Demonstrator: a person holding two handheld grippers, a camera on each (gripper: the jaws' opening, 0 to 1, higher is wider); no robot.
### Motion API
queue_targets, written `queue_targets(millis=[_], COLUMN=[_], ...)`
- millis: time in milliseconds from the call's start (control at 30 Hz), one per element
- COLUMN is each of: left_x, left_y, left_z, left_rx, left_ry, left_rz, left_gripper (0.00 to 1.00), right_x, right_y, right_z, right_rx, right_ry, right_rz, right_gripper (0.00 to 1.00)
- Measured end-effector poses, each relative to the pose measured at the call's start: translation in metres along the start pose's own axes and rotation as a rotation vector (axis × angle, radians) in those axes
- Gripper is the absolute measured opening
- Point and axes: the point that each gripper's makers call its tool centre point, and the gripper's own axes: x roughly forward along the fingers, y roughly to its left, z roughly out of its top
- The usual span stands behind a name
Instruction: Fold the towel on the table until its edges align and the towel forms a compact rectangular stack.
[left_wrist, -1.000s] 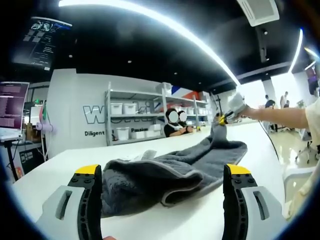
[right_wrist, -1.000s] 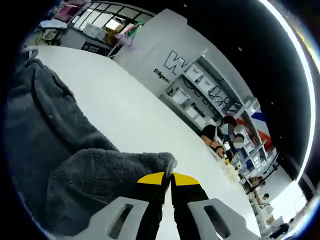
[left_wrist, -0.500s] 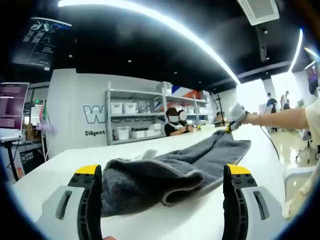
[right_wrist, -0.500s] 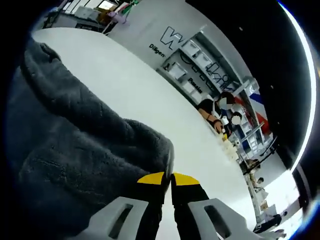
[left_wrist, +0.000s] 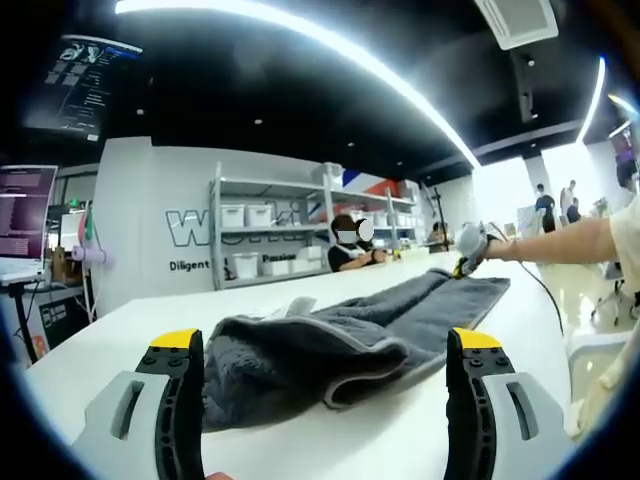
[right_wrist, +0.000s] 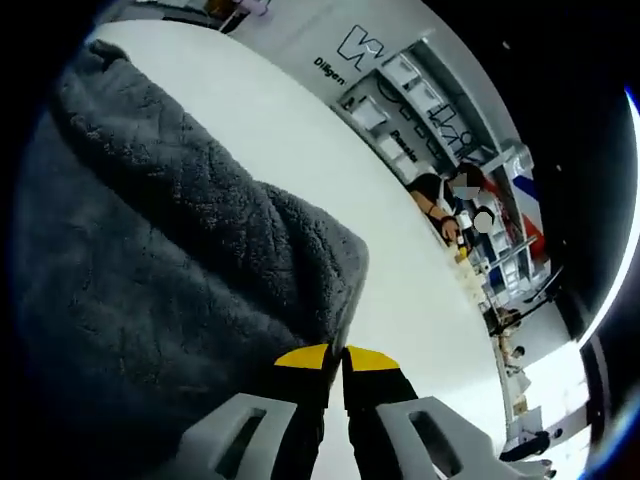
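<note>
Left gripper (left_wrist: 325, 345) wide open, jaws standing far apart either side of the towel's (left_wrist: 340, 335) near bunched end, gripping nothing and not touching the cloth. Yellow fingertips (left_wrist: 175, 340) level with the towel's near fold.

Right gripper (right_wrist: 335, 358) pinched tight, yellow tips pressed together at the towel's (right_wrist: 170, 270) far corner. Cloth edge running down into the closed tips, so apparently clamped on that corner, though the actual pinch point sits tucked behind the tips. Same gripper (left_wrist: 468, 248) seen small from the left gripper view, at the towel's far end, low against the table (left_wrist: 120, 335), held out on a bare forearm (left_wrist: 565, 240); jaws too small there to read.

Grey towel lying stretched along the white table, far part flat, near part heaped in a thick rumpled fold with a paler hem curling round it. Near underside of the heap hidden by its own bulk. In the right gripper view the towel's left portion cut off by the picture edge.

Beyond the towel: white table (right_wrist: 400, 290) running on bare. Behind it, a white wall with large partly readable lettering (left_wrist: 195, 225), metal shelves (left_wrist: 265, 240) with white bins, a seated person (left_wrist: 350, 250) beyond the table, a screen (left_wrist: 25, 210) far left, a long bright ceiling light (left_wrist: 330, 50) overhead, more people far right of the towel.
</note>
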Motion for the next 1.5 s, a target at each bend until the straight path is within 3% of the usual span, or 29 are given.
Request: queue_targets(millis=[133,333,500,533,667,700,800,967,1133,1333,1500], left_x=[0.000,0.000,0.000,0.000,-0.001,-0.001,-0.001,-0.001,0.000,0.002,0.002], left_y=[0.000,0.000,0.000,0.000,0.000,0.000,0.001,-0.001,-0.001,0.000,0.002], left_z=[0.000,-0.001,-0.002,-0.002,-0.002,-0.002,-0.002,-0.004,-0.004,-0.004,-0.005], left_rx=[-0.001,-0.001,0.003,0.004,0.001,0.000,-0.002,0.015,0.022,0.019,0.015], left_ry=[0.001,0.005,0.009,0.009,0.010,0.009,0.010,0.022,0.025,0.027,0.029], left_rz=[0.000,0.002,0.002,0.002,0.005,0.006,0.008,0.004,0.006,0.005,0.011], left_gripper=[0.99,0.99,0.99,0.99,0.99,0.99,0.99,0.99,0.99,0.99,0.99], right_x=[0.001,-0.007,-0.024,-0.025,-0.032,-0.035,-0.044,-0.058,-0.084,-0.126,-0.157], right_y=[-0.003,-0.027,-0.048,-0.049,-0.048,-0.048,-0.049,-0.036,-0.021,-0.012,-0.001], right_z=[0.000,0.007,0.015,0.015,0.014,0.014,0.013,0.015,0.026,0.033,0.036], right_rx=[-0.028,-0.021,0.034,0.040,0.178,0.209,0.225,0.290,0.365,0.405,0.462], right_ry=[-0.013,-0.042,-0.110,-0.114,-0.161,-0.177,-0.203,-0.260,-0.397,-0.532,-0.651], right_rz=[-0.014,-0.095,-0.155,-0.155,-0.131,-0.124,-0.113,-0.046,0.041,0.071,0.137], right_gripper=[0.04,0.35,0.47,0.51,0.87,0.91,0.91,1.00,1.00,1.00,1.00])
